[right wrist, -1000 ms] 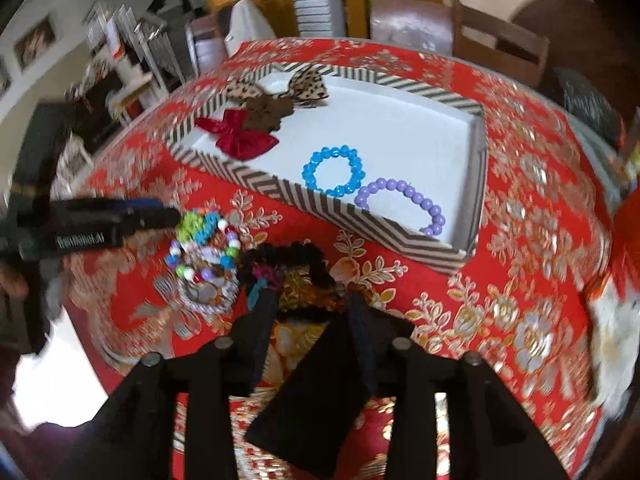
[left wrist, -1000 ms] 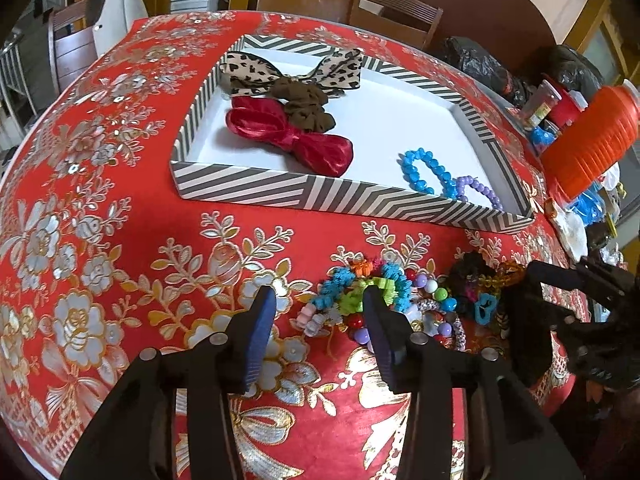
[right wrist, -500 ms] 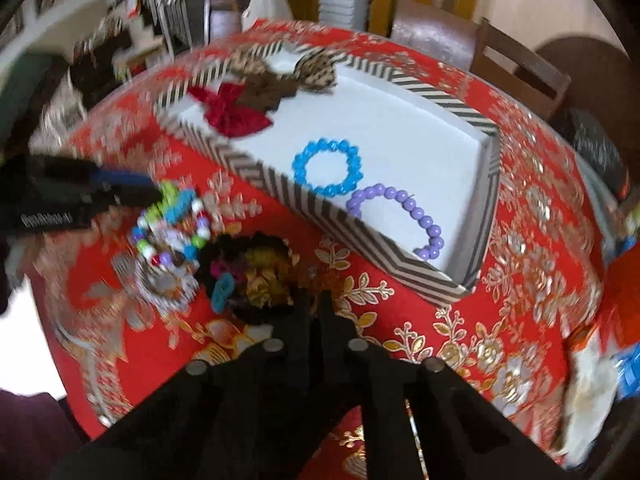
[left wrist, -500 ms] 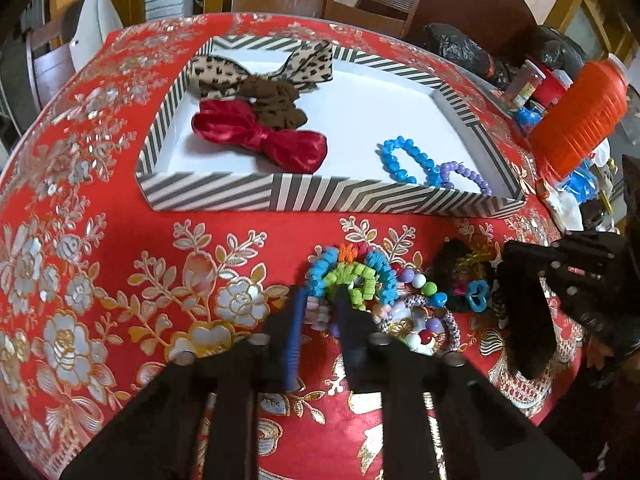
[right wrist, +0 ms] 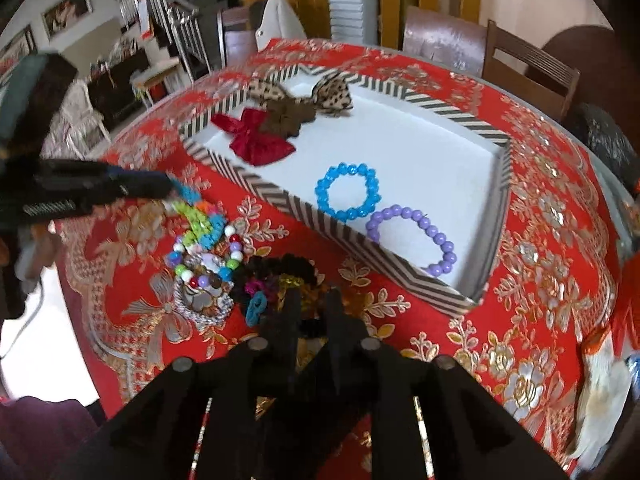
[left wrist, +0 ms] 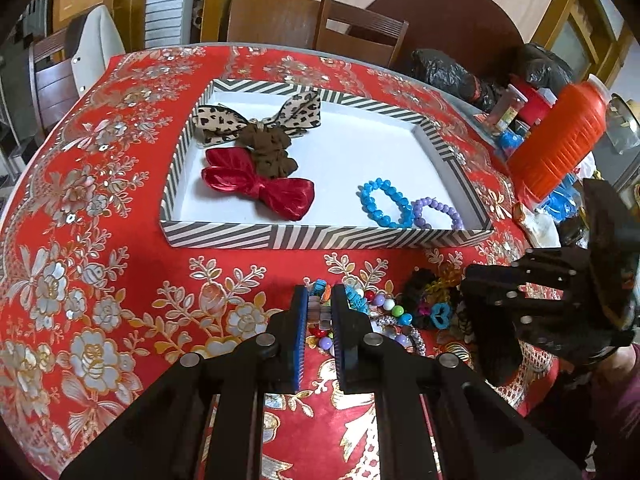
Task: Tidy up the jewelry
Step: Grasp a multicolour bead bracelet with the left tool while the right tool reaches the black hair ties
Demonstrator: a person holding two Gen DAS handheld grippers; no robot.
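A striped tray (left wrist: pixel 224 236) (right wrist: pixel 384 264) holds a leopard bow (left wrist: pixel 224 122), a brown scrunchie (left wrist: pixel 268 152), a red bow (left wrist: pixel 260 188), a blue bead bracelet (left wrist: pixel 384 204) (right wrist: pixel 346 192) and a purple one (left wrist: pixel 438 212) (right wrist: pixel 412 240). A pile of bracelets (right wrist: pixel 204 248) and dark hair ties (right wrist: pixel 280 276) lies in front of the tray. My left gripper (left wrist: pixel 320 300) is shut on a multicoloured bead bracelet (left wrist: pixel 320 312) from the pile. My right gripper (right wrist: pixel 312 300) is shut on a dark sequinned scrunchie (right wrist: pixel 304 292).
The table has a red floral cloth (left wrist: pixel 100 280). An orange bottle (left wrist: pixel 560 148) and clutter stand at the right edge. Wooden chairs (left wrist: pixel 360 36) stand behind the table.
Both grippers went from open to shut: the left closed on the multicoloured bracelet, the right on the dark scrunchie. Both now sit a little higher and farther back.
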